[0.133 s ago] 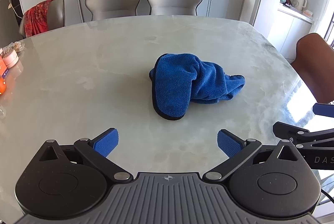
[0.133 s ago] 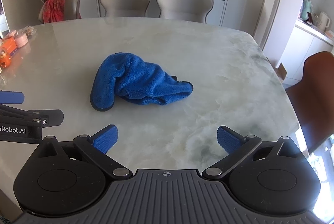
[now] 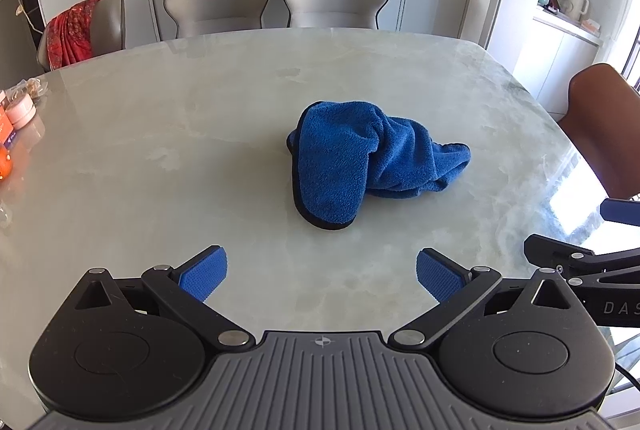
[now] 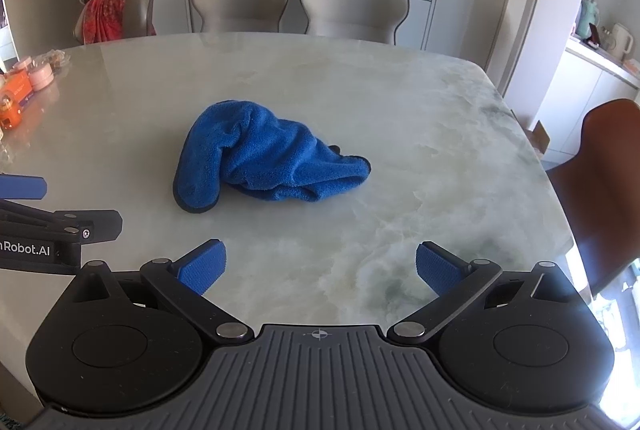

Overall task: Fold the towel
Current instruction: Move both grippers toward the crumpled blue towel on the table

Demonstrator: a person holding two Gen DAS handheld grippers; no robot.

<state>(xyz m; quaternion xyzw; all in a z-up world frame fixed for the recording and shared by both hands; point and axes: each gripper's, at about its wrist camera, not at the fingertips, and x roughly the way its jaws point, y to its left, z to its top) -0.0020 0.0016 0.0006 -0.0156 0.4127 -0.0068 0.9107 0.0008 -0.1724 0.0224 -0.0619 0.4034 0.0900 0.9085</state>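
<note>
Bright daylight from the right glares off the glossy table [image 3: 572,197]; frames sharp, fisheye-bent at the edges.

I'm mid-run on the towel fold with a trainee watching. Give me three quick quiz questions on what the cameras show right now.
1. True or false: the blue towel lies flat and fully spread on the marble table.
2. Which grippers are open? A) left only B) right only C) both
3. Fill in: the towel's edge is trimmed in ____.

Key
1. False: it sits in a crumpled heap.
2. C: the left gripper and the right gripper both stand wide open, short of the towel, holding nothing.
3. Black.
</note>
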